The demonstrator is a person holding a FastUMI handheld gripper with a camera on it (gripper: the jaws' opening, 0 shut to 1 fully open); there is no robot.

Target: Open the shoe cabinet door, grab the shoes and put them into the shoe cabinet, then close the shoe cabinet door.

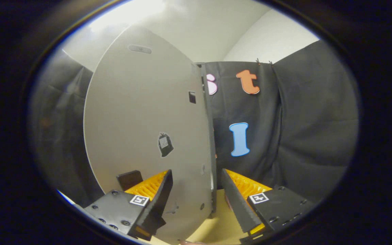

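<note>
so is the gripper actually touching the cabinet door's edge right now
Apart. The gripper view shows the gripper open, its fingers straddling the cabinet door edge, with a visible gap on each side.

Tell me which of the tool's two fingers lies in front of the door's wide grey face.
The left finger; the right finger lies past the edge of the cabinet door, before the black cloth. The open tool straddles that edge.

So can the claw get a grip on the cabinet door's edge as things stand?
Probably yes: the claw is open, its fingers on either side of the cabinet door edge, with nothing between them and the panel.
</note>
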